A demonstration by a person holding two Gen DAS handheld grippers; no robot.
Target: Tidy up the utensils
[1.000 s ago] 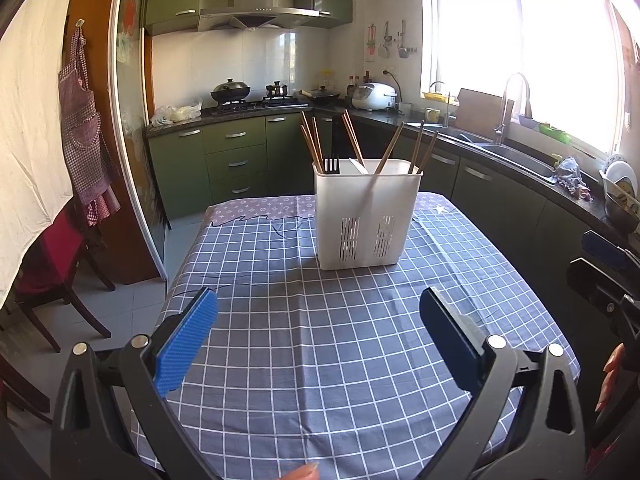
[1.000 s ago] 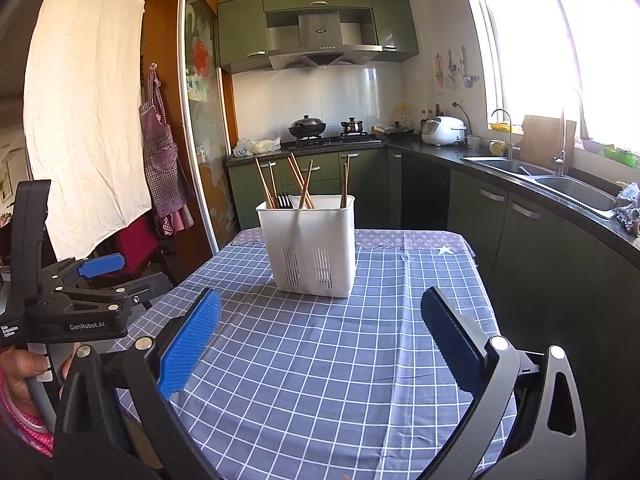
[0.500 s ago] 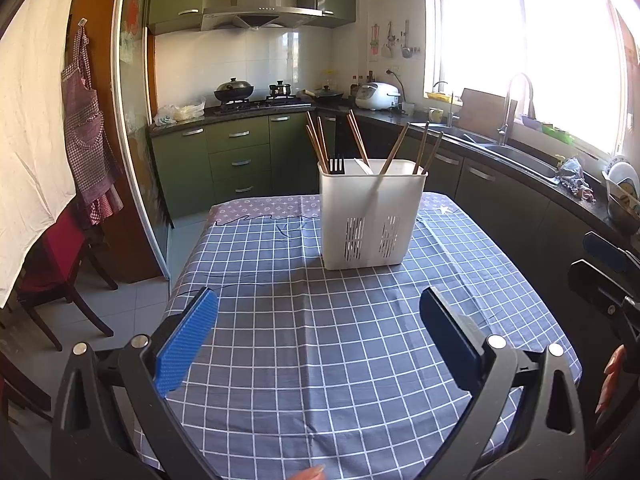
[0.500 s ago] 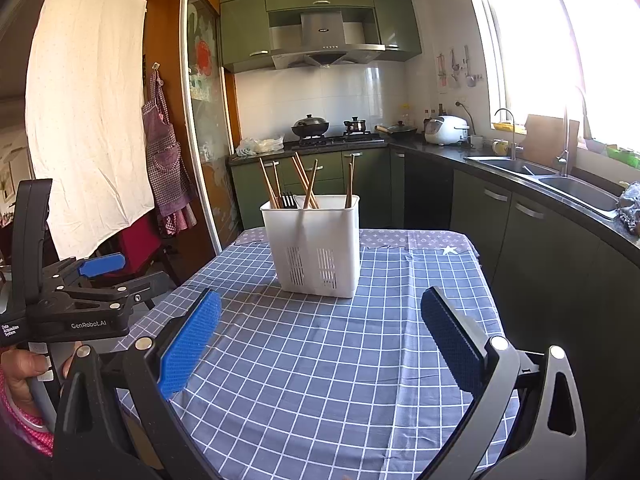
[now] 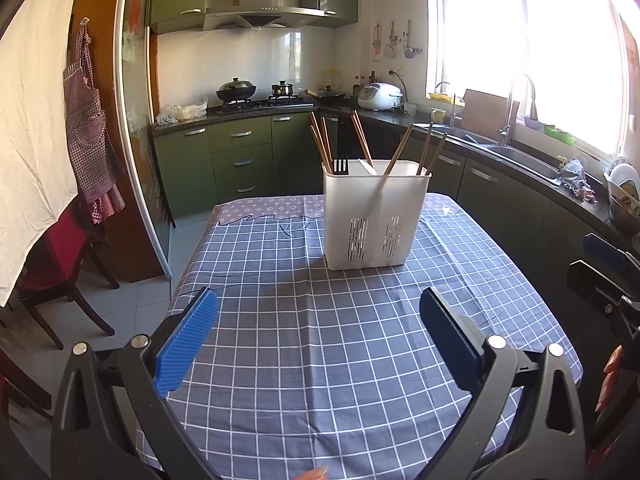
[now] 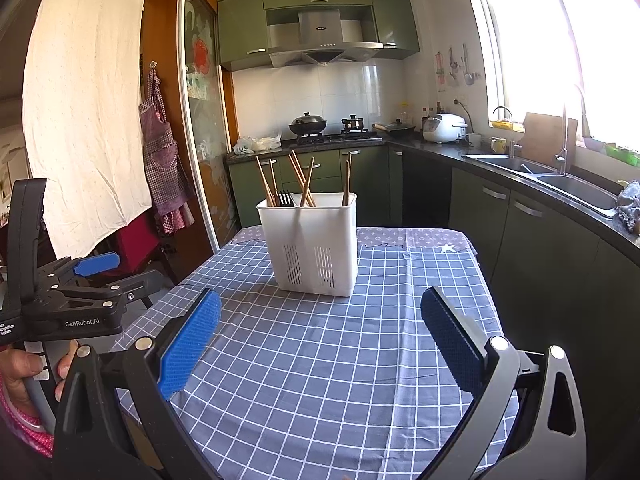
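Observation:
A white slotted utensil holder stands upright on the blue checked tablecloth, toward the far end of the table. It holds several wooden chopsticks and a black fork. It also shows in the right wrist view, with the chopsticks sticking out. My left gripper is open and empty, above the near part of the table, well short of the holder. My right gripper is open and empty, also short of the holder. The left gripper's body shows in the right wrist view, held by a hand.
Green kitchen cabinets and a stove with pots lie beyond the table. A counter with a sink runs along the right under a bright window. A red chair and a hanging apron are at the left.
Both grippers have drifted slightly, so the holder sits a little further right and lower in both views. Both stay open and empty.

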